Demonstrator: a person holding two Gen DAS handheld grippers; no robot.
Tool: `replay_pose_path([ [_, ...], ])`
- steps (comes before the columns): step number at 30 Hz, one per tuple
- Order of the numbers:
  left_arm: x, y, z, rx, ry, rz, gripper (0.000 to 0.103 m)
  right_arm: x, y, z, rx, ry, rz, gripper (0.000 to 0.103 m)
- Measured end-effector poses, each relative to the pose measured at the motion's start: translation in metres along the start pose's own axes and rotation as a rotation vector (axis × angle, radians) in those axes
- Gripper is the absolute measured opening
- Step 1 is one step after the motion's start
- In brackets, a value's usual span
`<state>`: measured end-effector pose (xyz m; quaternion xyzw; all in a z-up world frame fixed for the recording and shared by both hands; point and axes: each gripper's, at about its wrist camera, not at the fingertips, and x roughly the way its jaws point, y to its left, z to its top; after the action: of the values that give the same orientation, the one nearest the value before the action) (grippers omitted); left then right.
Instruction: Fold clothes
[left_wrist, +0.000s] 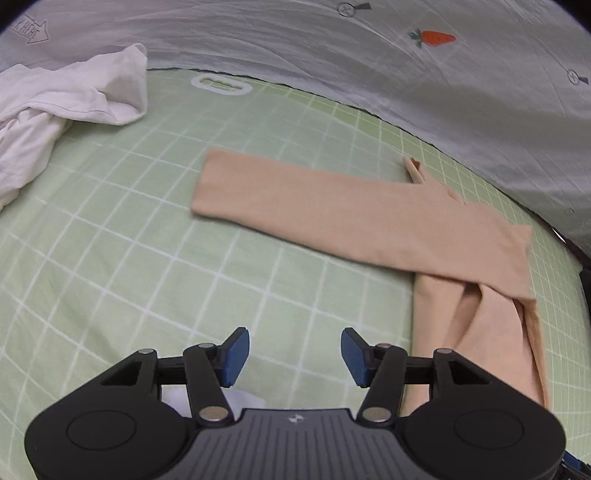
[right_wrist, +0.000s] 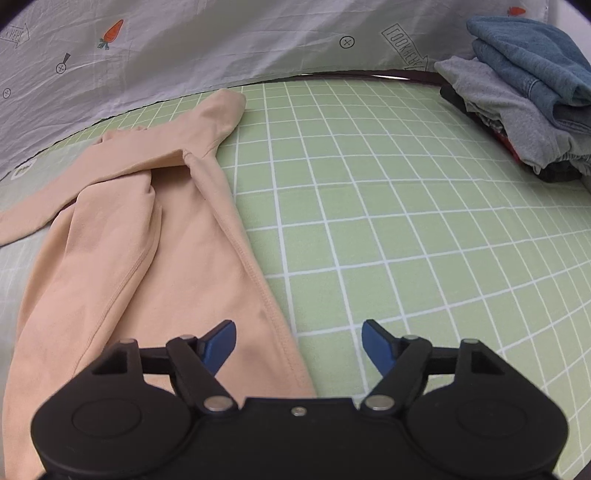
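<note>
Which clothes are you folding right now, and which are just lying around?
Being folded:
- peach top, one sleeve already laid across
- left gripper and right gripper, both open

Lying about:
- crumpled white garment
- folded stack
- green checked sheet

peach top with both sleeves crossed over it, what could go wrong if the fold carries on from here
1. The peach top looks thin and stretchy; its crossed sleeve may slide off when the body is lifted.
2. The right gripper hangs open over the hem edge, so it could pinch the green checked sheet too.
3. The left gripper is open over bare sheet, beside the top; lifting one-sided could skew the fold.
</note>
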<state>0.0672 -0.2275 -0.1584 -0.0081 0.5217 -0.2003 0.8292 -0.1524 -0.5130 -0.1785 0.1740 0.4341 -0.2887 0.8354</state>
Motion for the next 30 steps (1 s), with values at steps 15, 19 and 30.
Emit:
replay_pose_path([
  [15, -0.013, -0.075, -0.098, 0.224, 0.138, -0.015, 0.064, -0.024, -0.028, -0.044, -0.107, 0.005, 0.168, 0.012],
  [19, -0.017, -0.071, -0.108, 0.215, 0.125, -0.005, 0.071, -0.029, -0.033, -0.045, -0.090, 0.001, 0.211, 0.006],
  [30, -0.028, -0.064, -0.126, 0.222, 0.114, 0.003, 0.074, -0.066, -0.027, -0.041, 0.015, -0.082, 0.393, 0.006],
])
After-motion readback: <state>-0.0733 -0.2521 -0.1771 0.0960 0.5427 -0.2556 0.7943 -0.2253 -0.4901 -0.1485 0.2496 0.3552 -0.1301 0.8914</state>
